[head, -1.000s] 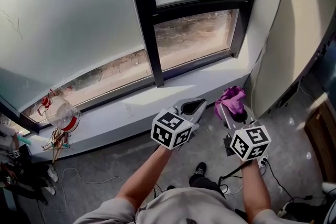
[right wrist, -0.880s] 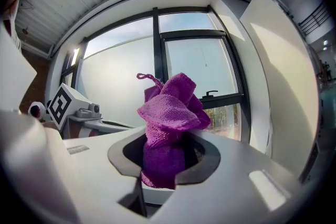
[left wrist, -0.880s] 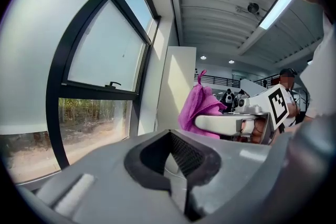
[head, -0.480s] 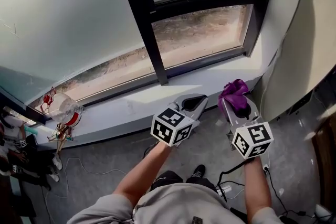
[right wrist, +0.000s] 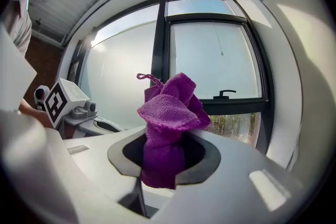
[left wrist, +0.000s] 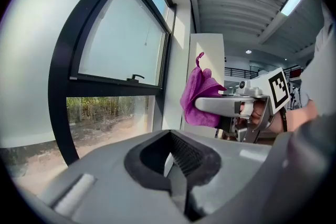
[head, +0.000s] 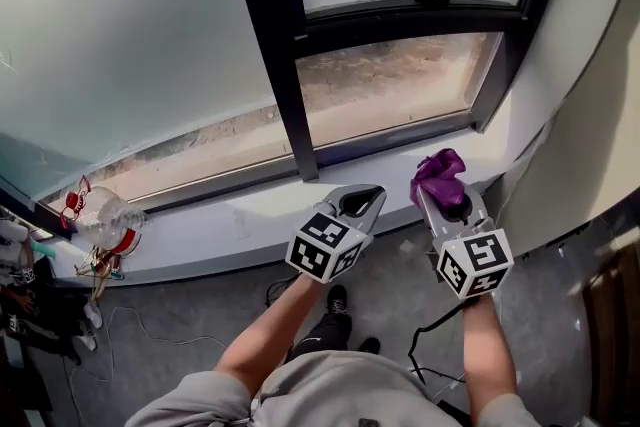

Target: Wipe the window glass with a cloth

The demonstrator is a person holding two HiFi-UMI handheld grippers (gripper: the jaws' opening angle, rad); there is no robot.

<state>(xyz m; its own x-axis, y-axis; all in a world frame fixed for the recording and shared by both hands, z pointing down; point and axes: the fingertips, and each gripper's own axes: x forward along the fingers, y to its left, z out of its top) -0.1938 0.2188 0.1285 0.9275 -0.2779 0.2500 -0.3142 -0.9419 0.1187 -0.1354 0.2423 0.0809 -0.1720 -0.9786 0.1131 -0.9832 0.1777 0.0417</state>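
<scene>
I log right gripper pinching crumpled purple terry cloth, near right end of white windowsill, apart from black-framed window glass. Left gripper: jaws pressed together, empty.

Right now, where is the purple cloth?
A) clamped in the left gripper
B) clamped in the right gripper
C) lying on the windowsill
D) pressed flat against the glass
B: the right gripper view shows the purple cloth pinched between the jaws of the right gripper and bunched above them, held clear of the glass, while the left gripper is shut on nothing.
</scene>
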